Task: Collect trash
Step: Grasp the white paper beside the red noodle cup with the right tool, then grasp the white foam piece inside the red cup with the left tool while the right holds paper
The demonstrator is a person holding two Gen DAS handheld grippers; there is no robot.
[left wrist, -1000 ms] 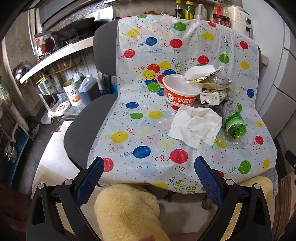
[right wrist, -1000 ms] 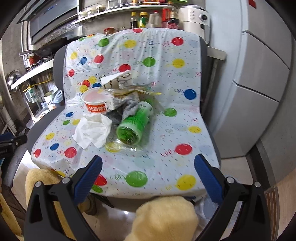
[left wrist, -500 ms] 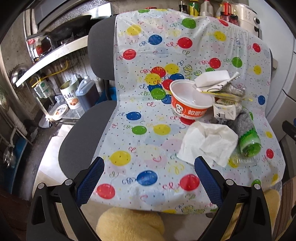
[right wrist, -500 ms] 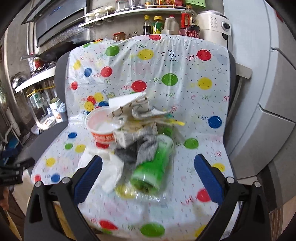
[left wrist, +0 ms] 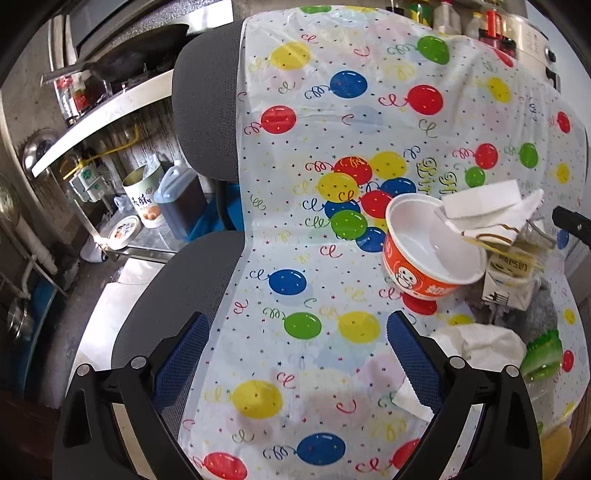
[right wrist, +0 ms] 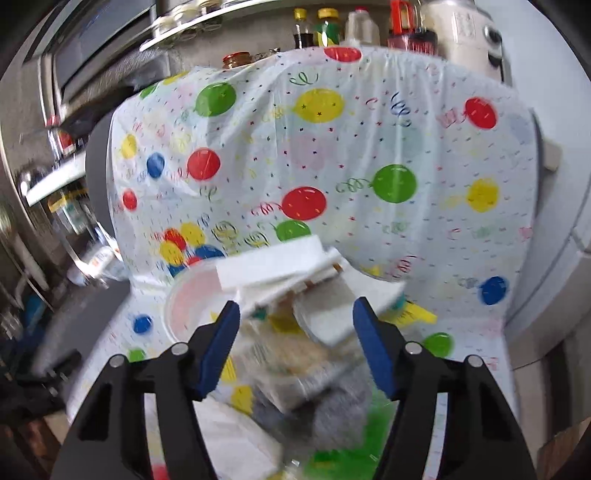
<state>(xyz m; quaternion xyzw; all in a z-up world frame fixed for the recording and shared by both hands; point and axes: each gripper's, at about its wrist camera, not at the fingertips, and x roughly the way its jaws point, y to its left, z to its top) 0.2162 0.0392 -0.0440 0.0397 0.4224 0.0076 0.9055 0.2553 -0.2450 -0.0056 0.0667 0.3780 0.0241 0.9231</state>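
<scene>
A pile of trash lies on a chair draped in a balloon-print plastic sheet point(left wrist: 332, 110). It holds an orange noodle bowl point(left wrist: 432, 251), white foam pieces point(left wrist: 480, 201), a small carton point(left wrist: 509, 280), a crumpled white tissue point(left wrist: 480, 343) and a green bottle point(left wrist: 543, 354). My left gripper point(left wrist: 295, 350) is open over the seat, left of the pile. My right gripper point(right wrist: 293, 332) is open just above the pile, with its fingers on either side of the foam pieces point(right wrist: 277, 269) and wrappers point(right wrist: 325, 317). The right wrist view is blurred.
A dark chair edge point(left wrist: 177, 302) shows left of the sheet. A shelf with a tin can point(left wrist: 144, 199) and a jug point(left wrist: 177, 203) stands at the left. Bottles point(right wrist: 325, 26) line a counter behind the chair. A white cabinet point(right wrist: 554, 258) is at the right.
Both grippers have moved forward and closer to the chair. The right gripper has come down onto the pile and its fingers have narrowed. The left gripper has shifted left over the seat.
</scene>
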